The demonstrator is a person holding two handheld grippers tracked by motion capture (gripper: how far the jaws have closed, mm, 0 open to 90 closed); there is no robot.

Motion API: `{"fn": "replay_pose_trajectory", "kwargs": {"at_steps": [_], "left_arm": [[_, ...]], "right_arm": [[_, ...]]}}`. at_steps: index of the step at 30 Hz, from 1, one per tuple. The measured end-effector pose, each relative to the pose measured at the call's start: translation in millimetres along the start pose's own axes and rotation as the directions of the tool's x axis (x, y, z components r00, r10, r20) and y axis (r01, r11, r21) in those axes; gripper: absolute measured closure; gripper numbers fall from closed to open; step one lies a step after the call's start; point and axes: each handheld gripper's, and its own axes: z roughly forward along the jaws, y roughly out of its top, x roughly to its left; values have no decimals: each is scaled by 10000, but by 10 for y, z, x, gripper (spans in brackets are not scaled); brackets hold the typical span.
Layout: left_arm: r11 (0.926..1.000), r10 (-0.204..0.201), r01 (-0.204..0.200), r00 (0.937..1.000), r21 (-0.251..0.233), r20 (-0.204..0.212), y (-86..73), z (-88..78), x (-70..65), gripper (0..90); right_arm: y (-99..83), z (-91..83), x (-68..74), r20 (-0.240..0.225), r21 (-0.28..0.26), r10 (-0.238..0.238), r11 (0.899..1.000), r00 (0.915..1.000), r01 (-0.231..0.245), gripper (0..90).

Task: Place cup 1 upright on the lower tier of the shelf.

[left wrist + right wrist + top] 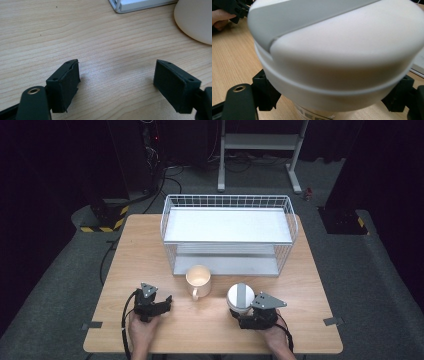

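A white lidded cup [240, 295] with a grey stripe across its lid stands on the table's front right. My right gripper [239, 312] is shut on the cup; in the right gripper view the cup [337, 57] sits between both jaws and its lid overhangs them. A cream mug [198, 279] stands upright at the front centre with its handle toward me. Left of the mug, my left gripper [167, 301] rests low on the wood. It is open, with bare table between the jaws [116, 80], and the mug's side [195, 20] lies ahead to the right.
A white wire basket [228, 234] with a flat shelf on top stands at the table's far middle; its corner [140, 5] lies ahead of the left gripper. The wooden table [140, 265] has bare room at left and right. Cables and a metal stand lie on the floor beyond.
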Motion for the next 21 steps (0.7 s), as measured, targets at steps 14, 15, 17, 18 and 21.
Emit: {"fn": "replay_pose_trajectory", "kwargs": {"at_steps": [14,15,17,18,21], "left_arm": [[10000,-34,34,10000,-7,3,0,0,-1,213],[10000,-46,46,10000,-7,4,-1,0,-2,212],[10000,-48,48,10000,-9,6,-1,1,-1,212],[10000,-44,44,10000,-7,6,-1,0,-1,212],[10000,-45,45,10000,-7,3,0,1,-1,212]], "right_arm": [[54,-9,-181,263,-42,268,9996,9993,-267,183],[56,-8,-192,283,-59,278,9996,9992,-276,183],[57,-3,-223,281,-81,393,9992,9988,-391,182],[55,4,-251,338,-109,494,9987,9982,-491,183],[56,10,-274,347,-70,616,9981,9975,-614,183]]}}
